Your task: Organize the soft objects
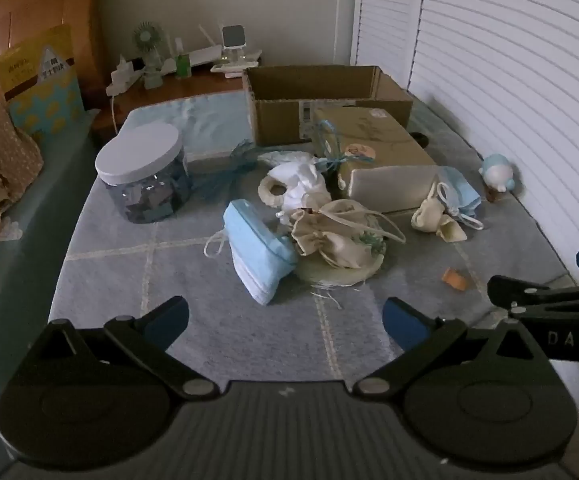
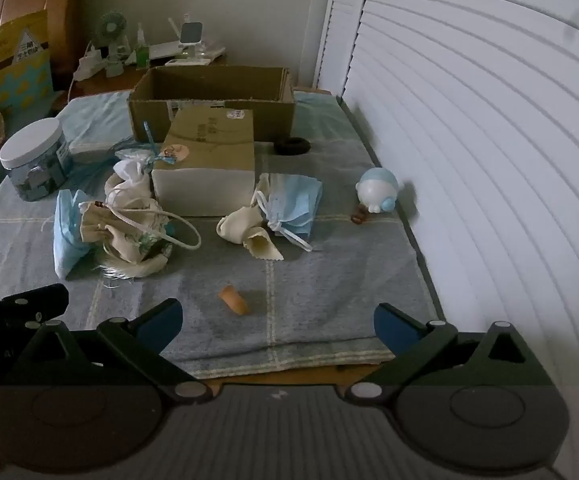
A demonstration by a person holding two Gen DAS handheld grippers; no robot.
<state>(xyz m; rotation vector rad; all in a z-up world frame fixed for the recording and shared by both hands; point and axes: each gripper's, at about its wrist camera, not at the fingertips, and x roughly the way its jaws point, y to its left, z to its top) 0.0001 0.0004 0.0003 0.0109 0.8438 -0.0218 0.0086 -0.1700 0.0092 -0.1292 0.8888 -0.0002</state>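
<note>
Lying heaped on the grey checked blanket (image 2: 329, 280): soft things, none of them held. Near the middle, a cream drawstring pouch (image 1: 337, 236) slumped on a round frayed cloth, touching a folded stack of blue face masks (image 1: 259, 250) on its left. Just behind the pouch, a white bundle of cloth (image 1: 301, 182) beside a cream ring-shaped piece. Further right, a second blue mask (image 2: 293, 204) with a small cream pouch (image 2: 245, 232) touching its front, both just beside a closed brown package (image 2: 209, 160). Behind the package, standing open, a cardboard box (image 2: 209, 96). Left of the heap, a clear jar with a white lid (image 1: 141, 168), upright. Alone on the blanket toward the near edge, a small orange piece (image 2: 233, 300), well apart from the pouches. Near the shuttered white doors (image 2: 469, 160), a round blue-and-white toy (image 2: 377, 188), tipped over. Against the far wall, a wooden bedside surface with a small fan (image 1: 147, 40) and other small items.

Hovering above the near part of the blanket, left gripper (image 1: 285, 318), jaws spread wide, nothing between them. Beside it to the right, right gripper (image 2: 275, 320), jaws likewise wide apart and holding nothing, with the orange piece just ahead.
</note>
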